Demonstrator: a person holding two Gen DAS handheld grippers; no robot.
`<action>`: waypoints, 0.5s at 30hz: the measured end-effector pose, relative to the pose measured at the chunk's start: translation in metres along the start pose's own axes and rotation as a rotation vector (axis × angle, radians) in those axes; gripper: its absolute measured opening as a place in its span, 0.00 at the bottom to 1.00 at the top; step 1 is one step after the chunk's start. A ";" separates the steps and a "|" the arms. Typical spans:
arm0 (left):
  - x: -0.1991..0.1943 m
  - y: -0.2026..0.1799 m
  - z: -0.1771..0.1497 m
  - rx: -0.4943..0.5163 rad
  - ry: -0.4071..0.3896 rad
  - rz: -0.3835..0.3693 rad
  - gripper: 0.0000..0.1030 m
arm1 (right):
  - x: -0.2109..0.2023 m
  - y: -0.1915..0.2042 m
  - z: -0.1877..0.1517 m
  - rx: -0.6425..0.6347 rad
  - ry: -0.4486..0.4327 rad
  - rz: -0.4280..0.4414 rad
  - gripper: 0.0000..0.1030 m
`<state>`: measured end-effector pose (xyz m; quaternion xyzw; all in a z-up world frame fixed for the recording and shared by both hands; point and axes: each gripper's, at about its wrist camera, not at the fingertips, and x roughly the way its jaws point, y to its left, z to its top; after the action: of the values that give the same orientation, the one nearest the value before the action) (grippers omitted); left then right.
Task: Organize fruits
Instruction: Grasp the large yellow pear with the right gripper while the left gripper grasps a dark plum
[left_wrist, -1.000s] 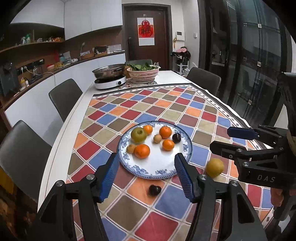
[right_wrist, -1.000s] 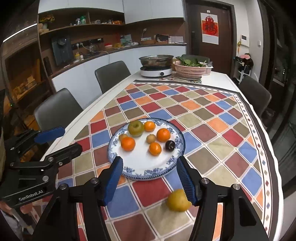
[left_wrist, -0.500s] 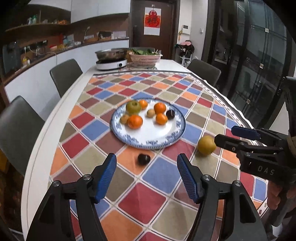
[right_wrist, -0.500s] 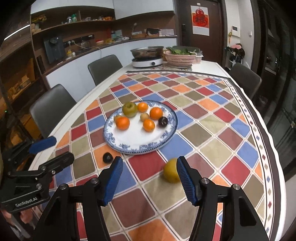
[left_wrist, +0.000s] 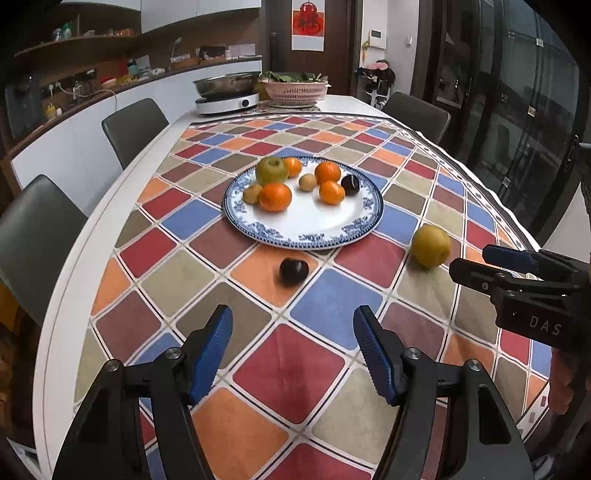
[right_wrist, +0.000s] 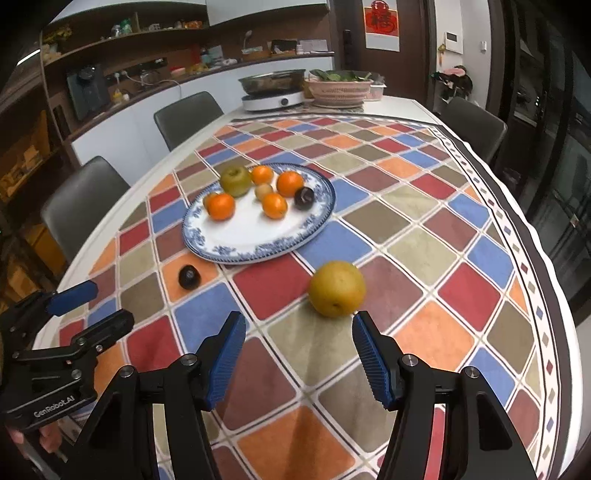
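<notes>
Ribbed blue pads line both tongs, left (left_wrist: 291, 350) and right (right_wrist: 299, 354), each spread apart, empty.

Right tongs (left_wrist: 476, 264) cut off by the frame's right edge in the left wrist view; one blue pad and part of the black body show, jaw gap unreadable there. Left tongs (right_wrist: 88, 306) likewise clipped at the left edge of the right wrist view. Shelf items (right_wrist: 155, 27) behind the desk (left_wrist: 66, 332) too small to identify; small tan fruit (right_wrist: 207, 199) on the plate (right_wrist: 258, 247) half hidden behind an orange (right_wrist: 221, 206).
</notes>
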<state>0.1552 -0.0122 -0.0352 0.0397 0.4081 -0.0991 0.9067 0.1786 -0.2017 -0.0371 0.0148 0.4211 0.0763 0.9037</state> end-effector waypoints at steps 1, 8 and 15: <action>0.002 -0.001 -0.001 0.004 0.000 0.005 0.65 | 0.002 -0.001 -0.002 0.004 0.004 -0.004 0.59; 0.010 -0.002 -0.007 0.013 -0.010 0.013 0.65 | 0.014 -0.011 -0.010 0.055 0.030 -0.026 0.59; 0.023 -0.003 -0.006 0.030 0.018 0.023 0.65 | 0.023 -0.017 -0.012 0.078 0.036 -0.036 0.59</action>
<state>0.1648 -0.0177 -0.0561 0.0587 0.4142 -0.0946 0.9033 0.1860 -0.2151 -0.0635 0.0410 0.4401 0.0438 0.8959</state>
